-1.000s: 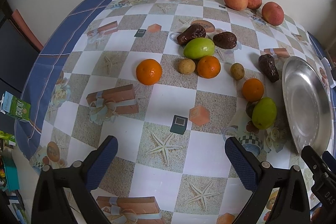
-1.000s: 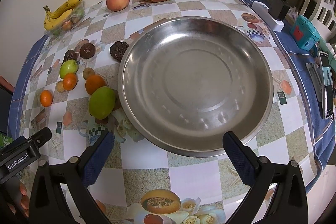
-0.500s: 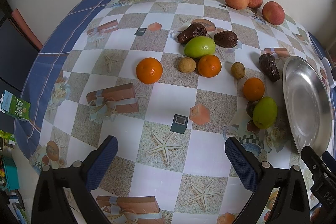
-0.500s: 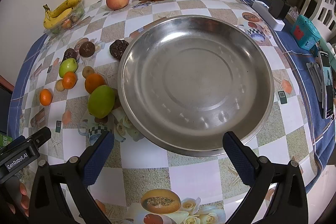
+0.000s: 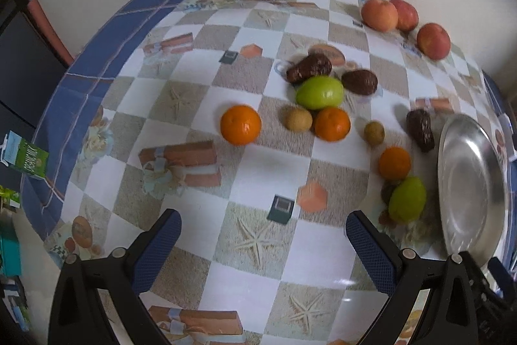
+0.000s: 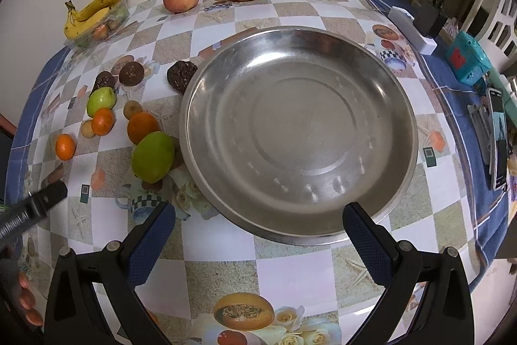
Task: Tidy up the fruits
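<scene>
Both grippers hover with fingers apart and hold nothing: the left gripper faces the scattered small fruits, and the right gripper waits over the empty round steel dish, probably the collecting place. The nearest green round fruit lies just beside its left rim on the checkered worktop.

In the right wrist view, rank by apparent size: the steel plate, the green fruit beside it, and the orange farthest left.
1. steel plate
2. green fruit
3. orange
The orange lies farther from the camera, so its true size is less certain.
</scene>
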The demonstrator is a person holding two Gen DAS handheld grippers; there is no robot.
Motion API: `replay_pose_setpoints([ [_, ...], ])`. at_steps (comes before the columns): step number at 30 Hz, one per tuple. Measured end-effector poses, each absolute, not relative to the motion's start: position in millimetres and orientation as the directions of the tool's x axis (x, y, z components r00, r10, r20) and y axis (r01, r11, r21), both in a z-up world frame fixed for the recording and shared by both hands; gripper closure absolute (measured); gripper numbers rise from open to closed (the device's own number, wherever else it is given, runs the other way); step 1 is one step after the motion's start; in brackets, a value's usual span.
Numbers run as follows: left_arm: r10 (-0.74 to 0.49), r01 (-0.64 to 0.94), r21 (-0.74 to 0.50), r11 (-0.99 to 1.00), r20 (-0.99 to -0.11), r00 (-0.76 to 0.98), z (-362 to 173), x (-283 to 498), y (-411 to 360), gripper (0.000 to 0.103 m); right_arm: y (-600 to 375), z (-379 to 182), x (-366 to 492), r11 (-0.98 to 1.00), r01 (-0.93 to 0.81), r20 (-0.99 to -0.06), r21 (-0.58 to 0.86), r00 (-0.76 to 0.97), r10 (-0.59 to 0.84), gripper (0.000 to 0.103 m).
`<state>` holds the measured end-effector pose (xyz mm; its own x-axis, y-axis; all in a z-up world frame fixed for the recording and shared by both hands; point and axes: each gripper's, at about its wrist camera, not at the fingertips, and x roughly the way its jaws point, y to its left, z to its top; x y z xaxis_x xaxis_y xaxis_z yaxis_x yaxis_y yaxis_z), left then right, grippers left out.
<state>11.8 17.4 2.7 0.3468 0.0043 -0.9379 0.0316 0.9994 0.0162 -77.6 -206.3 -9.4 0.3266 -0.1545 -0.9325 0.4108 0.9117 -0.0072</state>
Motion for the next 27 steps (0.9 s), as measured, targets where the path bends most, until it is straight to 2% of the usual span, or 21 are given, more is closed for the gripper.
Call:
replay_pose_setpoints([
  [9,-0.017,0.039,-0.004,0.999,-0.938,0.345,12,26,11,0.000,-196,3,-61,0.927,0.373,-0.933,-0.045,0.317,-0.173,0.000],
  [17,0.033,-0.002,0.035,0.999,-0.916,0.400,24,45,28,0.000,-192,13,-44,0.929,0.368,-0.920,-0.046,0.347,-0.183,0.000],
  [27,0.049,-0.058,0.027,0.998,-0.910,0.411,10,69,31,0.000,-184,3,-24,0.940,0.334,-0.902,-0.072,0.381,-0.204,0.000],
])
